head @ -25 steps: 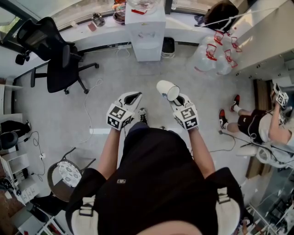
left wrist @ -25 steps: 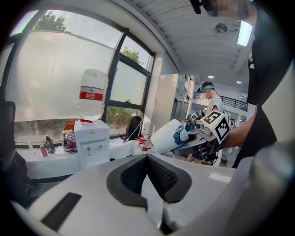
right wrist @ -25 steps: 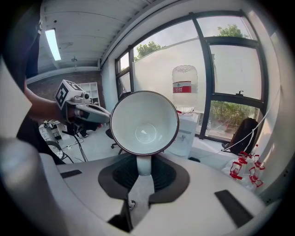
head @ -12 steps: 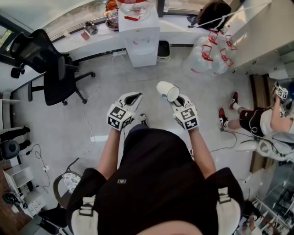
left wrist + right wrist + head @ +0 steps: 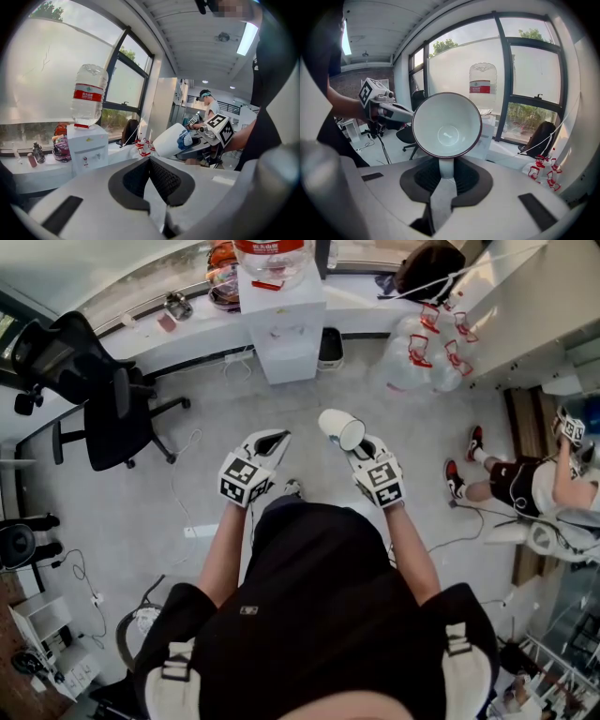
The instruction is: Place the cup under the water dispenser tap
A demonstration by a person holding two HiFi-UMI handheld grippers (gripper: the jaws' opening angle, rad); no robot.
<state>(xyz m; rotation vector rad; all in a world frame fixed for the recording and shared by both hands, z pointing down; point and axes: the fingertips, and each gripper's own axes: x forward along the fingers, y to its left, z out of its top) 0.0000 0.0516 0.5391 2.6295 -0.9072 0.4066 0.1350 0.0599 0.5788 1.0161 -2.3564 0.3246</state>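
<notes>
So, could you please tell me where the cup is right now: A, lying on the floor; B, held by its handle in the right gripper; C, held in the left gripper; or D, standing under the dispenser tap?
B: the right gripper is shut on the handle of the cup, whose open mouth faces that gripper's camera.

The water dispenser [image 5: 281, 334] stands on the floor ahead, backed against the bench [image 5: 178, 324], with a bottle [image 5: 272, 254] on top. An office chair [image 5: 103, 399] stands to its left and a heap of jugs [image 5: 433, 348] to its right. Well short of it, the cup [image 5: 341, 427] sits in the right tool [image 5: 361, 444], just right of the left tool [image 5: 270, 439].
</notes>
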